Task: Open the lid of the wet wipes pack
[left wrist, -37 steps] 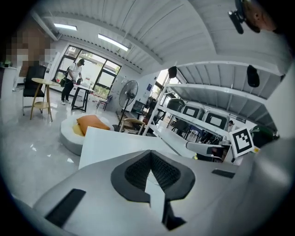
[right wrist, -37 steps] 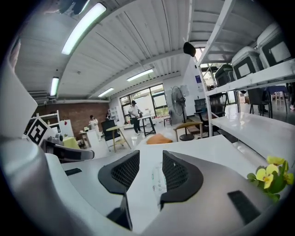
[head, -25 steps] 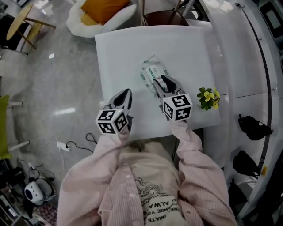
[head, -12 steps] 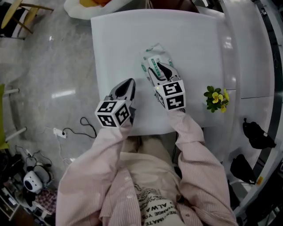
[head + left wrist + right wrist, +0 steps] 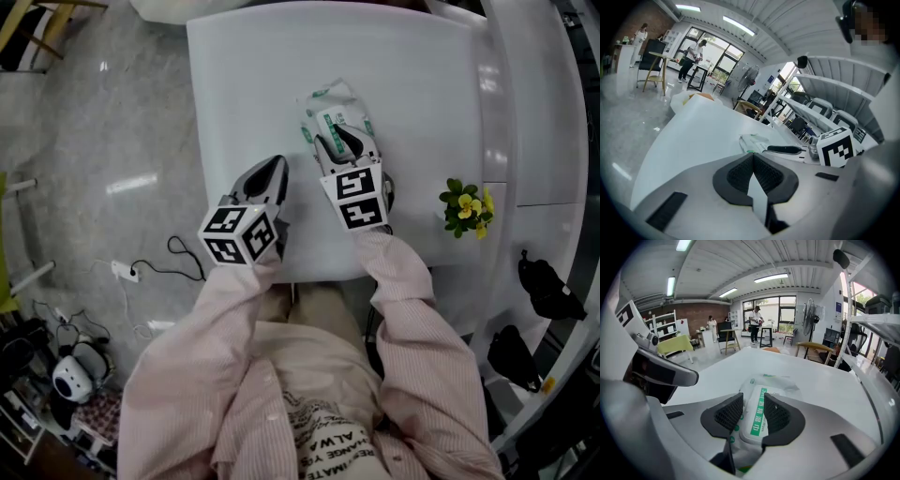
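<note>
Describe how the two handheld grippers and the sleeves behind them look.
Both the left gripper and right gripper have grey, tapering shells with black ribbed pads. Each carries a white cube printed with black square markers. The sleeves are pale pink with fine stripes.

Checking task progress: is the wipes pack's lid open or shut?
Shut: the lid lies flat on the wet wipes pack, with no edge lifted.

White table (image 5: 244, 94) standing on glossy grey floor (image 5: 94, 141), strip lights (image 5: 771, 277) shining at the upper centre, large windows (image 5: 778, 308) glowing below them, brick wall (image 5: 693, 310) running at the left.
</note>
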Demonstrator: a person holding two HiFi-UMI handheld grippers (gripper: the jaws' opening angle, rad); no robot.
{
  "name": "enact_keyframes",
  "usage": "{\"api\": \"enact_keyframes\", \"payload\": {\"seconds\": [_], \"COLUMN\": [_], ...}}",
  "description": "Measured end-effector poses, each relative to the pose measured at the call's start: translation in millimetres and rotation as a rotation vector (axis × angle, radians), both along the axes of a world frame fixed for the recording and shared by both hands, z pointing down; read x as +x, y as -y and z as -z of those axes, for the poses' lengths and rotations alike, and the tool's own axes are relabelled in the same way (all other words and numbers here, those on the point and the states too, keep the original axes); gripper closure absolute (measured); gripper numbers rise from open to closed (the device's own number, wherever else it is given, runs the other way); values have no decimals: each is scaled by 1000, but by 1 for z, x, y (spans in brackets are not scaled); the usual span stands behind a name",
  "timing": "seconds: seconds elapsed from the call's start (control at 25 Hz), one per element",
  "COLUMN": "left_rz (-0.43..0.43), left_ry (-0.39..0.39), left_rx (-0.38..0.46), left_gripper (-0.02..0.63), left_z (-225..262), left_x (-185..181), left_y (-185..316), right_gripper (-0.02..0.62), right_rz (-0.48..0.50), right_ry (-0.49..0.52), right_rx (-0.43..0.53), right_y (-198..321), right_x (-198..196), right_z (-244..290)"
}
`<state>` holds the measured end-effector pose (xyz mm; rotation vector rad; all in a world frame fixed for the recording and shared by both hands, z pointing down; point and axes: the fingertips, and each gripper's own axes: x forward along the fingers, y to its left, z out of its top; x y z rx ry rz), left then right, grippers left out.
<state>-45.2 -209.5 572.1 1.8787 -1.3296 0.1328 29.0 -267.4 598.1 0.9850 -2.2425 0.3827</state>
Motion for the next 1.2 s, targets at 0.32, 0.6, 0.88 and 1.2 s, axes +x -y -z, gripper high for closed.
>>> {"api": "enact_keyframes", "payload": {"seconds": [0.32,0.6,0.88,1.2], "left_rz": [-21,-28,-32,-38], "left_ry": [-33,-49,-55,-59], "left_rx": [-19,-17,-11,-2], "left_gripper": [606,606,606,606], "left_z": [-11,-12,-10,-6], "left_x": [2,0,-5,-4], "left_y": [0,4,6,9], "right_gripper": [489,501,529,577], "right_rz": [-18,-32,-31,-75], "right_ry": [-65,-81,-54,-21], "right_rx": [26,33,33,43], "right_y": [3,2,-1,-1], "right_x": [1,2,0,1], "right_z": [-5,-5,-1,8]}}
